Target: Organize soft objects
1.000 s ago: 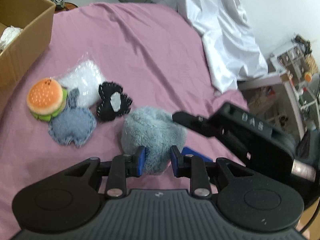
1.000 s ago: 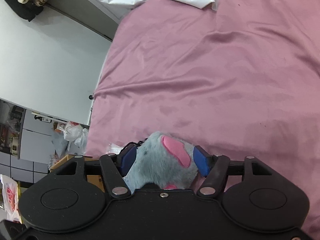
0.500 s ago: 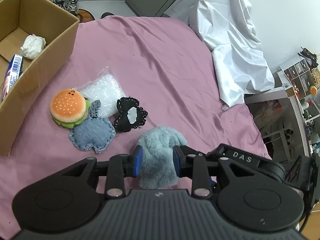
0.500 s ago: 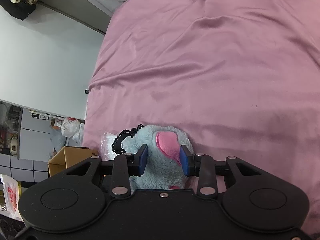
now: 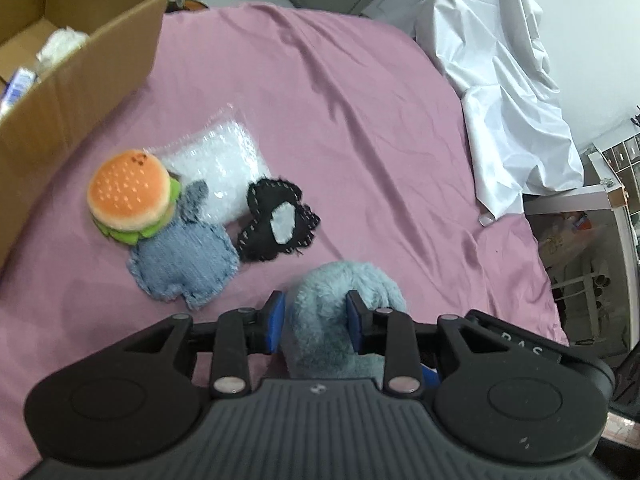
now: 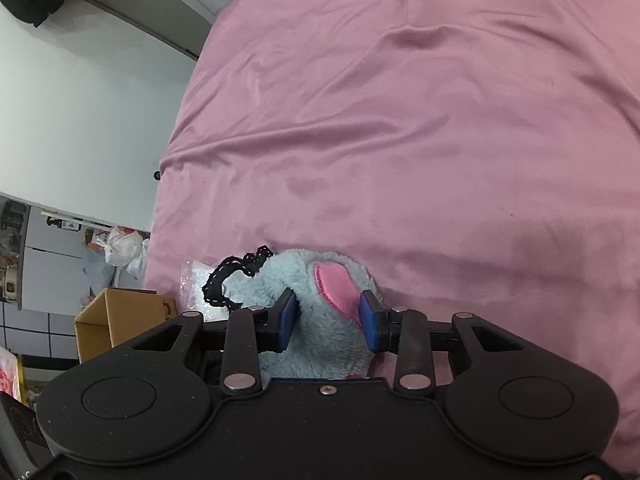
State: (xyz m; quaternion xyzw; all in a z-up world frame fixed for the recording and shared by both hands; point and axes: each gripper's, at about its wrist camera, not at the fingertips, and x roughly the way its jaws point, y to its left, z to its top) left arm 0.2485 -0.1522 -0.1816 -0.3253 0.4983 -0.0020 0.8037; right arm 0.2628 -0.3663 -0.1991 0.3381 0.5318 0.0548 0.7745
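A grey-blue plush toy (image 5: 340, 300) with a pink ear (image 6: 336, 284) is held between both grippers above the pink bed. My left gripper (image 5: 316, 324) is shut on one part of it. My right gripper (image 6: 327, 322) is shut on its other end, at the pink ear. On the sheet to the left lie a burger plush (image 5: 130, 196), a denim-blue felt toy (image 5: 184, 260), a black felt toy (image 5: 276, 224) and a clear bag of white stuffing (image 5: 220, 172). The black toy also shows in the right wrist view (image 6: 224, 284).
An open cardboard box (image 5: 80, 80) stands at the bed's left edge with white and blue items inside; it also shows in the right wrist view (image 6: 116, 320). A white sheet (image 5: 500, 80) is heaped at the far right. Shelves stand beyond the bed's right edge.
Both grippers have closed tighter on the grey-blue plush and lifted it. The left view has risen and shifted, bringing the cardboard box further into sight.
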